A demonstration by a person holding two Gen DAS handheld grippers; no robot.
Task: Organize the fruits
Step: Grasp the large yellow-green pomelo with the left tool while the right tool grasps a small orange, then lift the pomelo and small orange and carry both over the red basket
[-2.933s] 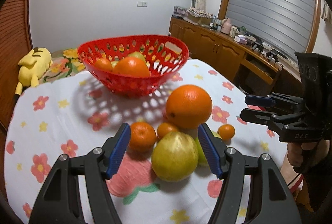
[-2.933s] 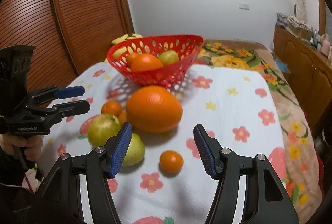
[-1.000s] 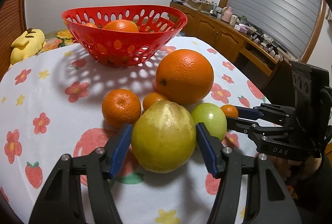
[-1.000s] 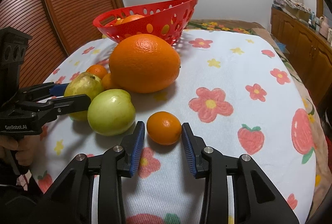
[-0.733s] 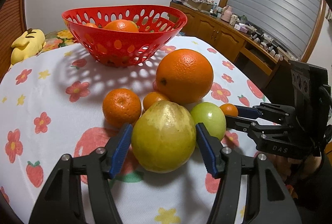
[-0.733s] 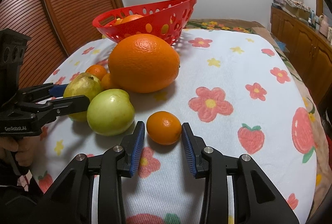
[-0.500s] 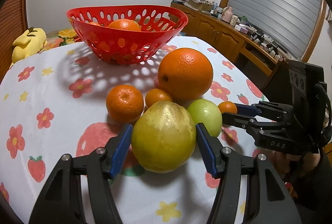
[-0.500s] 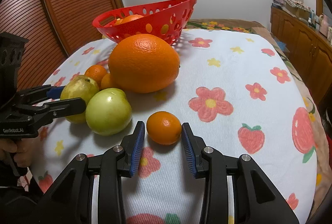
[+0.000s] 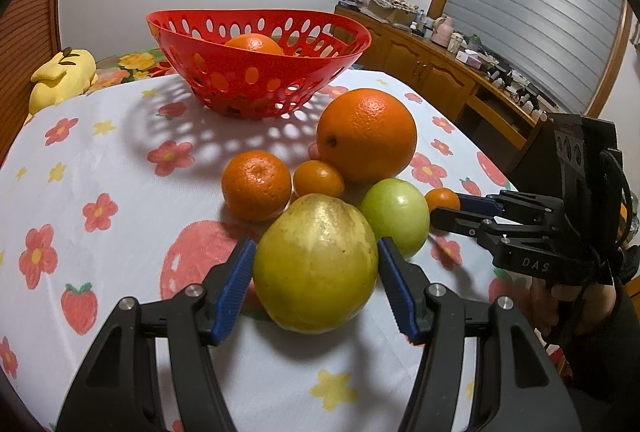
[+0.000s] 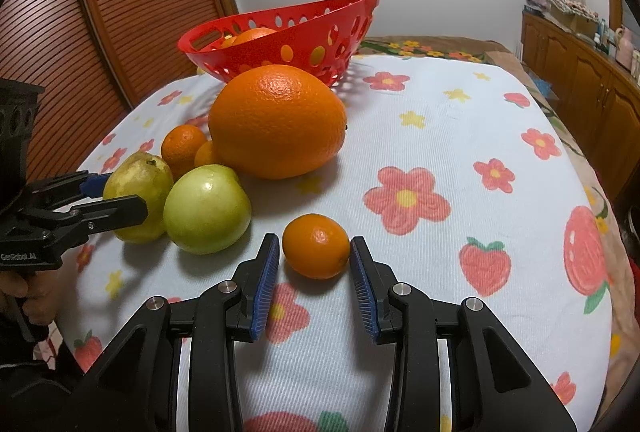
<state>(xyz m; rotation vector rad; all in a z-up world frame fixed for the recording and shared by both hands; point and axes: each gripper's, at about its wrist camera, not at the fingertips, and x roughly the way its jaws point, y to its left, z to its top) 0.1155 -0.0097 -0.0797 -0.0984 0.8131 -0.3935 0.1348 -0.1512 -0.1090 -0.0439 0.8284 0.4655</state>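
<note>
My left gripper is shut on a yellow-green pear, its blue pads against both sides; the pear also shows in the right wrist view. My right gripper has its pads closed against a small orange on the cloth. Beside them lie a green apple, a big orange, a mandarin and a smaller orange. A red perforated basket holding oranges stands behind.
The table carries a white cloth with flowers and strawberries. A yellow plush toy lies far left. A wooden sideboard runs along the right; a slatted wooden door stands on the other side.
The left gripper has shifted slightly to the right with the pear, which now sits a bit higher. The right gripper stays closed around the small orange.
</note>
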